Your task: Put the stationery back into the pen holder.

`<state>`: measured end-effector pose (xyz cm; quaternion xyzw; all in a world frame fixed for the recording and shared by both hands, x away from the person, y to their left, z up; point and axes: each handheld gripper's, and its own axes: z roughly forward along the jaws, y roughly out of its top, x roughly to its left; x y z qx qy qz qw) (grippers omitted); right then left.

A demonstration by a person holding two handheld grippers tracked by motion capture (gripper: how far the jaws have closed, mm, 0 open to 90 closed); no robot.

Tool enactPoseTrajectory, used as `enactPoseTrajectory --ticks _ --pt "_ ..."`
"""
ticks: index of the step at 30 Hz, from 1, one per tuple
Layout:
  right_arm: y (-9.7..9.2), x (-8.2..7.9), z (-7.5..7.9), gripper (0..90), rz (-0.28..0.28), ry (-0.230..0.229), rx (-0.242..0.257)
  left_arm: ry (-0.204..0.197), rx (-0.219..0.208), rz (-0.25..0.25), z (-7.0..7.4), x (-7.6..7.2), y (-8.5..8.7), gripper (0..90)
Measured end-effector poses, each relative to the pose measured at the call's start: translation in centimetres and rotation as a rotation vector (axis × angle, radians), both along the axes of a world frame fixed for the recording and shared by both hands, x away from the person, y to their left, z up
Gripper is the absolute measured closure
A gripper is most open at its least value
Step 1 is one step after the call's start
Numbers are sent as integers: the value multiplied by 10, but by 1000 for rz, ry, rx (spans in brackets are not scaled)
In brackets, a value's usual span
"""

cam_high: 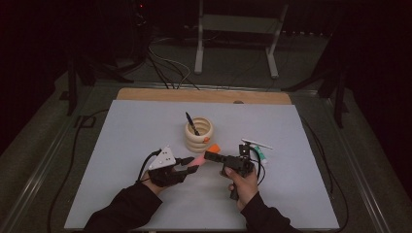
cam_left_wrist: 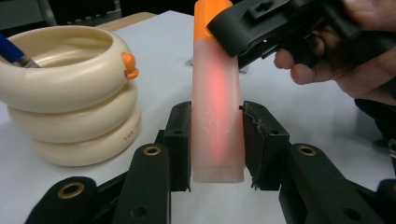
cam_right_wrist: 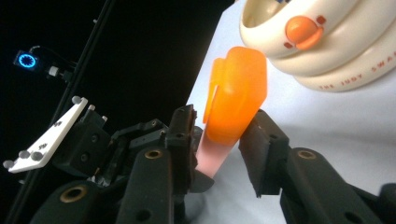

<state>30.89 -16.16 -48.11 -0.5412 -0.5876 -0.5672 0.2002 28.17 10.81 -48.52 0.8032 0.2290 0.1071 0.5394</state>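
Note:
A pink translucent highlighter [cam_left_wrist: 217, 107] with an orange cap [cam_right_wrist: 236, 93] is held level just above the white mat, in front of a cream ring-stacked holder [cam_high: 199, 133]. My left gripper [cam_left_wrist: 217, 140] is shut on the pink barrel near its tail end. My right gripper [cam_right_wrist: 217, 140] comes from the other side, its pads pressing on the orange cap. In the high view the left gripper [cam_high: 191, 165] and right gripper [cam_high: 210, 155] meet tip to tip over the highlighter [cam_high: 200, 160]. A dark pen [cam_high: 192, 124] stands in the holder.
The holder [cam_left_wrist: 70, 93] stands close by on the far side of the highlighter. A white stick [cam_high: 257, 143] and a teal item [cam_high: 261, 155] lie just right of my right hand. The white mat [cam_high: 145, 194] covers the wooden table [cam_high: 204, 95].

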Motion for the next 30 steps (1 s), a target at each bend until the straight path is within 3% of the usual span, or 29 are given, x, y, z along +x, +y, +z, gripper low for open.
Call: enactPoseTrajectory --ticks 8,11,17,25,30 --pt "0 0 -1 725 8 12 -9 4 7 -12 -1 0 0 657" --pt "0 0 0 729 19 -8 -20 36 8 -21 -1 2 -1 644" --pt "2 -3 9 731 19 -92 -110 86 16 18 -1 5 0 453" --pt "2 -7 21 731 -4 -218 -231 112 -6 43 0 7 3 361" --pt "2 -7 26 731 -10 -258 -283 118 10 47 0 7 1 292"
